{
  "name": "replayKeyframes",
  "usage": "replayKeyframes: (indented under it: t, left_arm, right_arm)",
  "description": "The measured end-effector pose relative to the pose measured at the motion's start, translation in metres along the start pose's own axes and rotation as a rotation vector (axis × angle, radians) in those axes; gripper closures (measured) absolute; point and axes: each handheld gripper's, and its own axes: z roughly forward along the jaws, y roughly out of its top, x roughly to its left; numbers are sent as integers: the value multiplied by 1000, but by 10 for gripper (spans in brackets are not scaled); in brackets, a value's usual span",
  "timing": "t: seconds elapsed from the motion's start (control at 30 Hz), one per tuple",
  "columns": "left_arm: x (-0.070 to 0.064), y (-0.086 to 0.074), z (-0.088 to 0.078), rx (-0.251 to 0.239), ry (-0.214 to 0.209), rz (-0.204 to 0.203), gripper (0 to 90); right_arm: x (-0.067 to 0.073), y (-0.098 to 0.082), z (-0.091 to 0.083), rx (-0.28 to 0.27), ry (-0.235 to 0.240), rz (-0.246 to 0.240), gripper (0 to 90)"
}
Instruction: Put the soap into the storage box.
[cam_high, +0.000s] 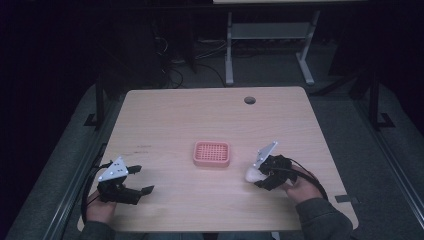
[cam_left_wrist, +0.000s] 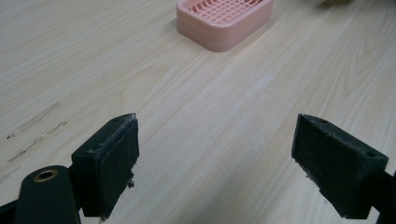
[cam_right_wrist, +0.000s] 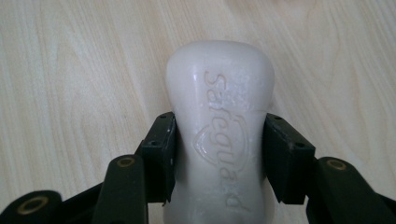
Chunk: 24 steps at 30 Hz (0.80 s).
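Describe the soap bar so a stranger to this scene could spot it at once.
Start at the light wooden table and find the pink slotted soap dish at its middle. Toward the person's right, the right gripper has its jaws shut on the soap bar. It is smooth, off-white and embossed "Safeguard".

Dim room, second desk (cam_high: 270, 30) behind

soap dish (cam_high: 212, 153) mid-table (cam_high: 200, 115), soap (cam_high: 253, 174) right
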Motion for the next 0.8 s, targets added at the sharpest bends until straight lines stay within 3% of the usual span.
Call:
replayKeyframes:
  t: [0.8]
  left_arm:
    - [1, 0, -1, -1, -1, -10, 148]
  right_arm:
    - [-17, 26, 6, -54, 51, -14, 490]
